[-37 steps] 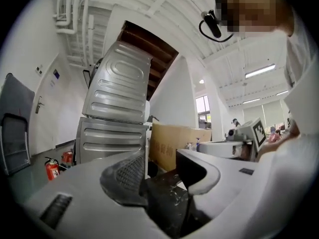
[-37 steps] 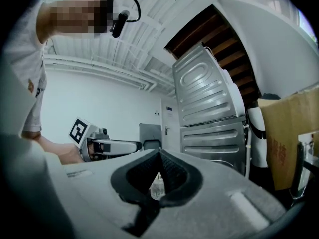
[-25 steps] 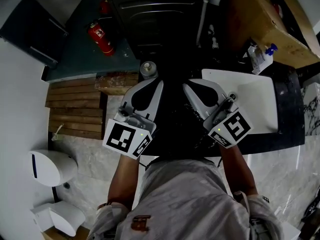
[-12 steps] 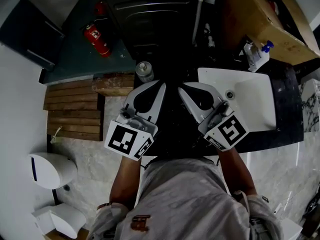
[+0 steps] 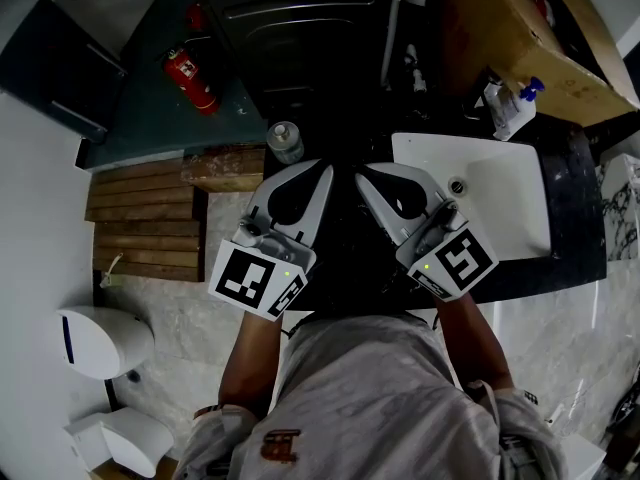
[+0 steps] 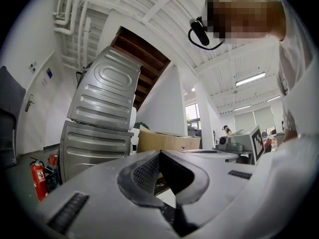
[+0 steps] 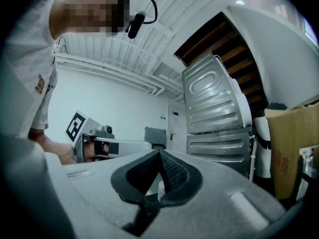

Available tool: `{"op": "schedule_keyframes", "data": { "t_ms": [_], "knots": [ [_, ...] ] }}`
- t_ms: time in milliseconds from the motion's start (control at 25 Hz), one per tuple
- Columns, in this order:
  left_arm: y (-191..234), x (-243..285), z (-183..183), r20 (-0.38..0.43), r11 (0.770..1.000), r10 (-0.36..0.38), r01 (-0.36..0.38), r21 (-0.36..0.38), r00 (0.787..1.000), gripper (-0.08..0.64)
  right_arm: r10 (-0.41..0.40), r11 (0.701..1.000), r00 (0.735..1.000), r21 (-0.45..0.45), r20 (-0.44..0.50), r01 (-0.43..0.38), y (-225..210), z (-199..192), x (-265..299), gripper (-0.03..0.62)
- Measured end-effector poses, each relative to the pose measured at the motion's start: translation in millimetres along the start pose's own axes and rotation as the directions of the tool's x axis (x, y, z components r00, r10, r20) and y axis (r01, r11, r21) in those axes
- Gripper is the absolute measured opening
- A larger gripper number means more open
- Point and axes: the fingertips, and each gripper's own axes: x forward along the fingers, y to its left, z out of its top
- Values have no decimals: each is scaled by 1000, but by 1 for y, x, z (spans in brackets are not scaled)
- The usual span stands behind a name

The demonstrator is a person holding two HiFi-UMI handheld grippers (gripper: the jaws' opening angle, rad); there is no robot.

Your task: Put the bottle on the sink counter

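Note:
A clear bottle (image 5: 284,140) with a grey cap stands upright on the corner of a wooden block (image 5: 222,166), seen from above. The white sink (image 5: 495,203) sits in a black counter (image 5: 578,208) to the right. Both grippers are held close to the person's body, pointing level. My left gripper (image 5: 322,168) is shut and empty, its tip a short way below and right of the bottle. My right gripper (image 5: 362,173) is shut and empty too, left of the sink. The left gripper view shows its jaws (image 6: 160,152) meeting; the right gripper view shows the same (image 7: 160,151).
A grey ribbed metal machine casing (image 5: 300,28) stands ahead. A red fire extinguisher (image 5: 190,80) lies on the dark floor at left. A spray bottle (image 5: 505,108) stands at the sink's far corner beside a cardboard box (image 5: 530,48). Wooden slats (image 5: 145,218) and a white bin (image 5: 100,338) are at left.
The head view has swung a little, so the bottle and the sink sit slightly further left in the picture. Both grippers stay shut and hardly move.

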Motion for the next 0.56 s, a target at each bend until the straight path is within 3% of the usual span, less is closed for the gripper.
{"op": "schedule_keyframes", "data": {
  "t_ms": [560],
  "knots": [
    [-4,-2,-1,-12,1000,-8,8,8,1000,2,6,1000,1000,6,-12,-6,2,-4,-3,0]
  ]
}}
